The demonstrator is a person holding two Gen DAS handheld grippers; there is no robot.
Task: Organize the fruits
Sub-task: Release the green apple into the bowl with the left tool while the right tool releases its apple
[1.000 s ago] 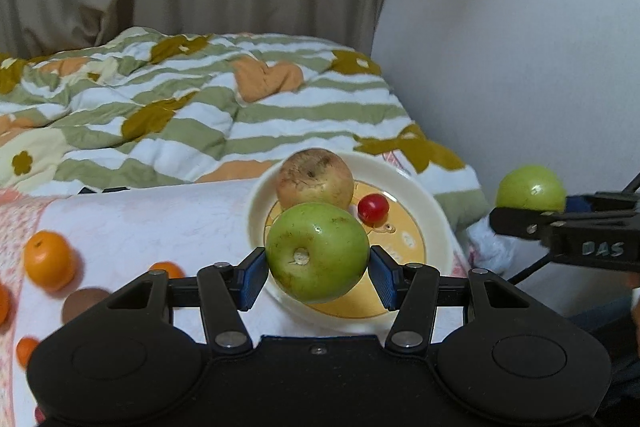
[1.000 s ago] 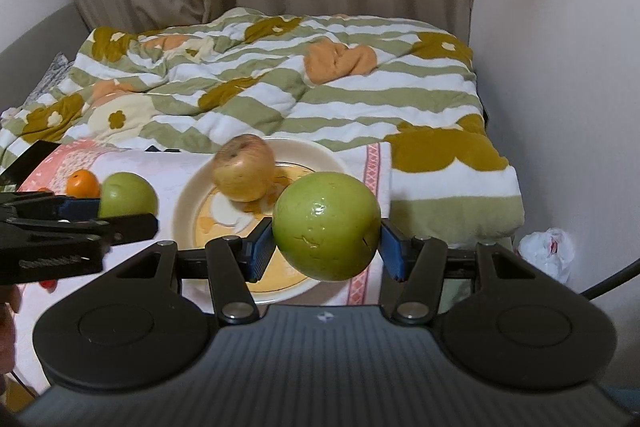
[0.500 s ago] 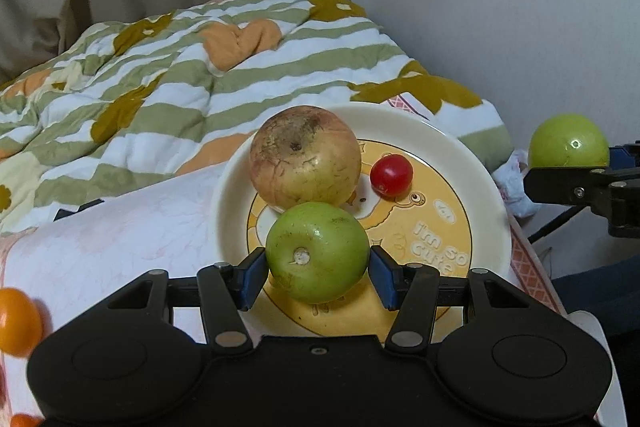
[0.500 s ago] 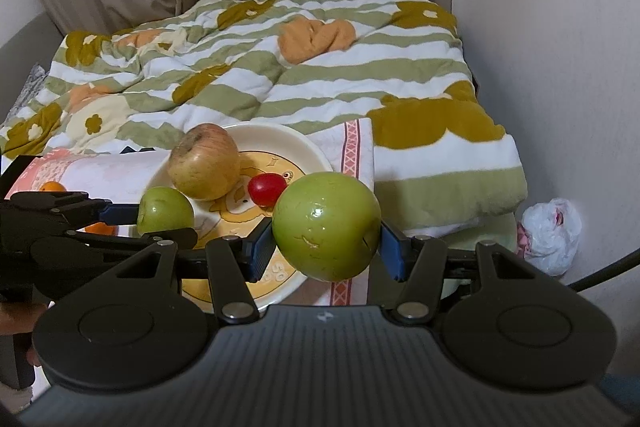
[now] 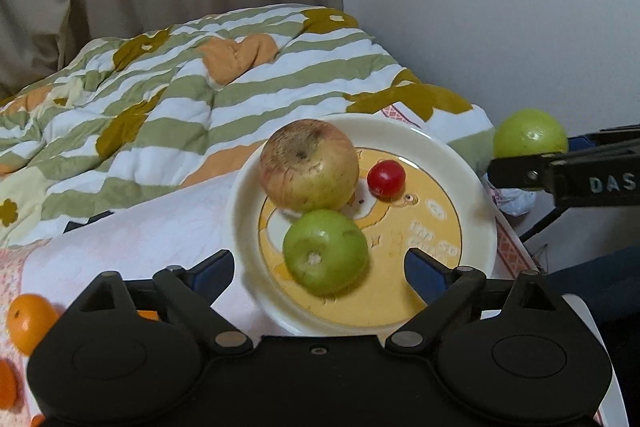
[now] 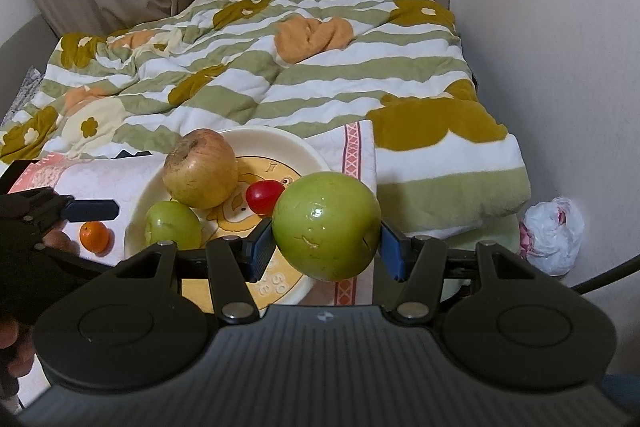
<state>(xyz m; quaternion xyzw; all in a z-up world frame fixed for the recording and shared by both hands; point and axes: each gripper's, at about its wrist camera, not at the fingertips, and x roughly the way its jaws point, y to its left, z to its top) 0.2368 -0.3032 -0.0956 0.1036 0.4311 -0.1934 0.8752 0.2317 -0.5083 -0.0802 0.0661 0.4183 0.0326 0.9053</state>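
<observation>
Left claw (image 5: 318,269) is spread wide, pads clear of the small green apple (image 5: 325,251) on both sides. That apple sits on the plate (image 5: 460,163), just in front of the russet apple (image 5: 309,170), close enough that I can't tell if they touch. Cherry tomato (image 5: 386,179) is beside the russet one, toward the plate's right.

Right claw (image 6: 326,247) is pinching the big green apple (image 6: 326,225), held in the air over the plate's near right rim.

Judgement: left-side placement looks done, step in hand is landing the big apple.

How to do it well:
- Aim for the bare patch on the plate's right-front, near the printed text, not the rim.
- Come down low before spreading the claw; a round apple dropped from height will roll into the tomato or off the plate.
- Pull the left claw back and left first so the 2 claws don't clash over the plate.
- Release slowly, check that it settles.

Leftover: orange (image 5: 28,323) on the tabletop, left of the plate, plus more orange fruit at the left frame edge.
</observation>
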